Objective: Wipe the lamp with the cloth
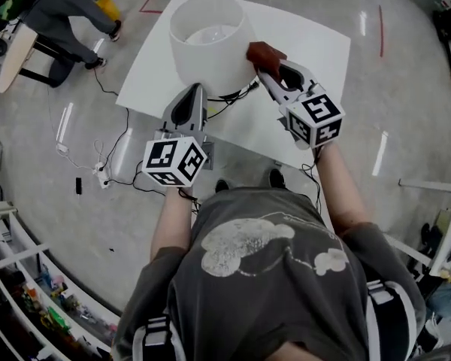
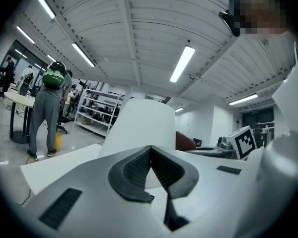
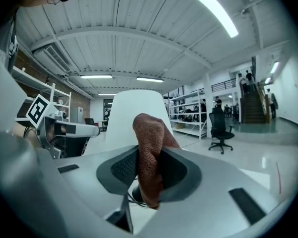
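Observation:
A white lamp with a wide drum shade (image 1: 210,40) stands on the white table (image 1: 308,43). A reddish-brown cloth (image 1: 265,54) is pinched in my right gripper (image 1: 264,62), and it sits just off the shade's right side. In the right gripper view the cloth (image 3: 150,157) hangs between the jaws with the lamp shade (image 3: 134,118) right behind it. My left gripper (image 1: 192,100) is shut and empty, pointing at the shade's lower front. The shade (image 2: 139,128) fills the middle of the left gripper view, with the cloth (image 2: 185,142) peeking out at its right.
A black cable (image 1: 237,95) runs from the lamp's base across the table and down to the floor. A person (image 1: 60,13) stands beside a desk at the far left. Shelving (image 1: 30,292) lines the near left. The table's near edge is close to my body.

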A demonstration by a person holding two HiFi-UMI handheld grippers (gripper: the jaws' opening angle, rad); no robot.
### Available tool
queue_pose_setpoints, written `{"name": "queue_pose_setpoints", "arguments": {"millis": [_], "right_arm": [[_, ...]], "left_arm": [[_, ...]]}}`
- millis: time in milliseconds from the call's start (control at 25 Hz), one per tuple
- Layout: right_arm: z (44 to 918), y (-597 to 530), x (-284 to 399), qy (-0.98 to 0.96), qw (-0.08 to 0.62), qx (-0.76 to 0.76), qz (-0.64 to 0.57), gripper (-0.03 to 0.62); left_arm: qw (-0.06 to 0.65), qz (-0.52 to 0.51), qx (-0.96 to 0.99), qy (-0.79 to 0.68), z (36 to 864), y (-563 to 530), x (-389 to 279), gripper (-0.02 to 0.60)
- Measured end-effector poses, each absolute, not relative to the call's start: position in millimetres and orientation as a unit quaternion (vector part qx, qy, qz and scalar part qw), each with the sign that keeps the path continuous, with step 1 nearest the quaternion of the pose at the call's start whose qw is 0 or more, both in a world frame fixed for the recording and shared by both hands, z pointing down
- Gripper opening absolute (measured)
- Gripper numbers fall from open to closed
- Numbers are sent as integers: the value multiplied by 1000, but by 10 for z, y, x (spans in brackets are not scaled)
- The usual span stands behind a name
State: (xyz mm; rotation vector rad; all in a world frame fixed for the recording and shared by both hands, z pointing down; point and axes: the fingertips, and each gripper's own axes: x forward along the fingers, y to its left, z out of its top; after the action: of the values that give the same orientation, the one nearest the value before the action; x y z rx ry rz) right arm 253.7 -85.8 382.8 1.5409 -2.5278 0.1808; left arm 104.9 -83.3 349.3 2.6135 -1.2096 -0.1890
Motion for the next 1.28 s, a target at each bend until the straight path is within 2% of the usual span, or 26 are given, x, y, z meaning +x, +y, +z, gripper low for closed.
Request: {"name": "queue_pose_setpoints", "arguments": {"millis": [400,760,1000,1280], "right_arm": [[4379,-520,2485,-782,106,601,126,97],[3637,-346,2351,-761,72,643,54,97],[3060,-466,2300,-780,57,623,-7,97],[3075,-588,2066,-813,87,575,-23,97]], "left_arm": [[151,-46,924,-349,3694,-832,764,6],[144,-34,937,-316,3768,-839,506,6],[125,-48,937,-323,3499,-857,652,7],[99,-23,936,-336,3440,-839,829,6]]}}
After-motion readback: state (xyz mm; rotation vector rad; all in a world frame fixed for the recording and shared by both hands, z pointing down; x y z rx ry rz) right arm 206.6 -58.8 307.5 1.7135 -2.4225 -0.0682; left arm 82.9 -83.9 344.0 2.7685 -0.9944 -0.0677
